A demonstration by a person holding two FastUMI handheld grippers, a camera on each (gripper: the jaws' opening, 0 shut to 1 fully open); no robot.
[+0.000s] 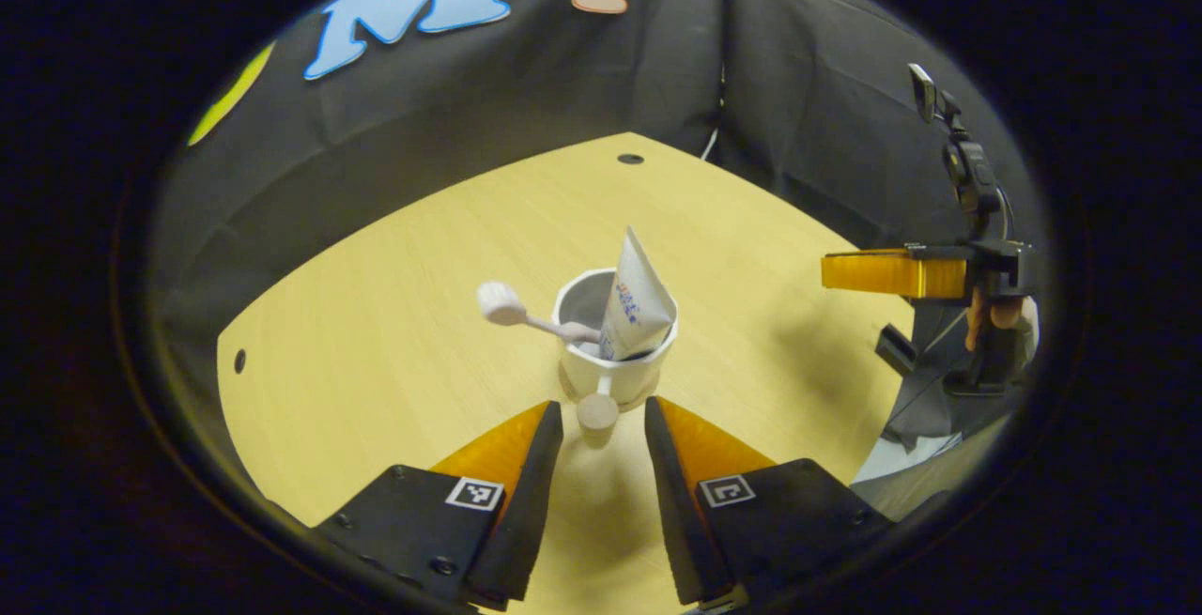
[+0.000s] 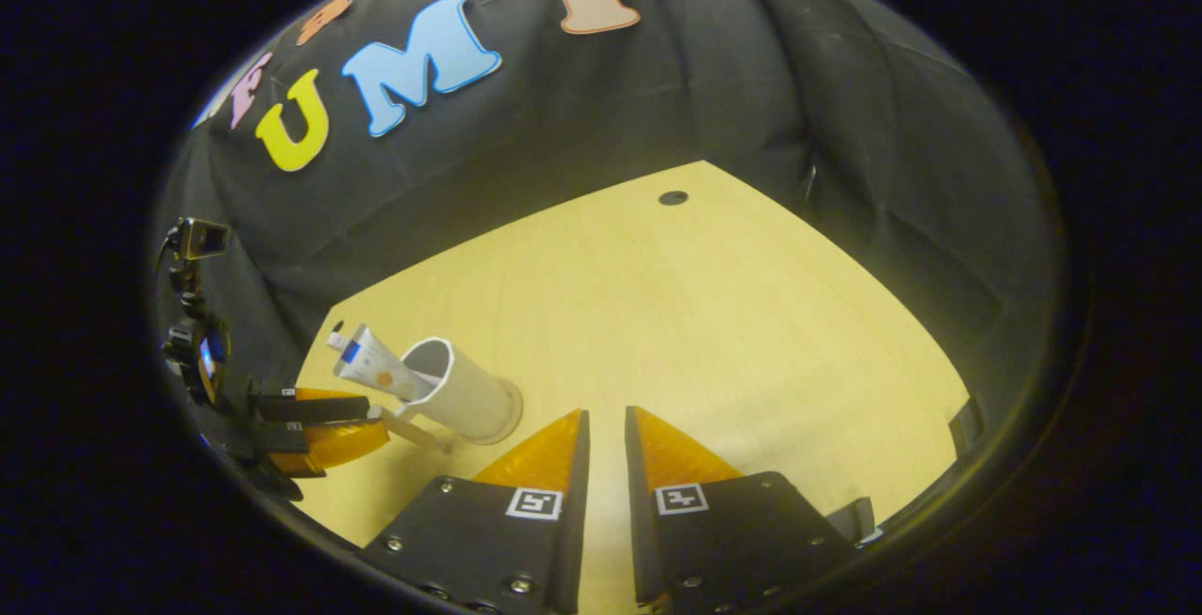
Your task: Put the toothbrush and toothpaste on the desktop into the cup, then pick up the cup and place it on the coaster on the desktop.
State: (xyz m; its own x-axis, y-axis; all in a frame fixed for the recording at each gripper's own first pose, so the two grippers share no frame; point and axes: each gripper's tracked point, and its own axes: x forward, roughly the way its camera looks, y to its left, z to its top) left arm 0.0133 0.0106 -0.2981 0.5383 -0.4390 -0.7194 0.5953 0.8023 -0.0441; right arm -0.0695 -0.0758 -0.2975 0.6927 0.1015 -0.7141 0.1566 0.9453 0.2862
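Observation:
A white cup (image 1: pixel 615 357) stands upright on the wooden desktop (image 1: pixel 394 333) in the left gripper view. The toothpaste tube (image 1: pixel 635 300) stands in it, and the toothbrush (image 1: pixel 512 310) leans out over its left rim, head up. The cup's handle (image 1: pixel 598 411) points at me and lies between the fingertips of my left gripper (image 1: pixel 603 408), which is open and not pressing on it. My right gripper (image 2: pixel 607 414) hovers over bare table, shut down to a thin slit with nothing in it. In the right gripper view the cup (image 2: pixel 470 399), the tube (image 2: pixel 371 366) and the left gripper (image 2: pixel 319 427) sit at the far left.
A hand (image 1: pixel 995 315) holds the right gripper (image 1: pixel 892 274) at the table's right edge, well clear of the cup. Black cloth walls close the back and sides. Small round holes (image 1: pixel 631 159) (image 1: pixel 239 361) mark the desktop. Wide bare wood (image 2: pixel 751 333) lies ahead of the right gripper.

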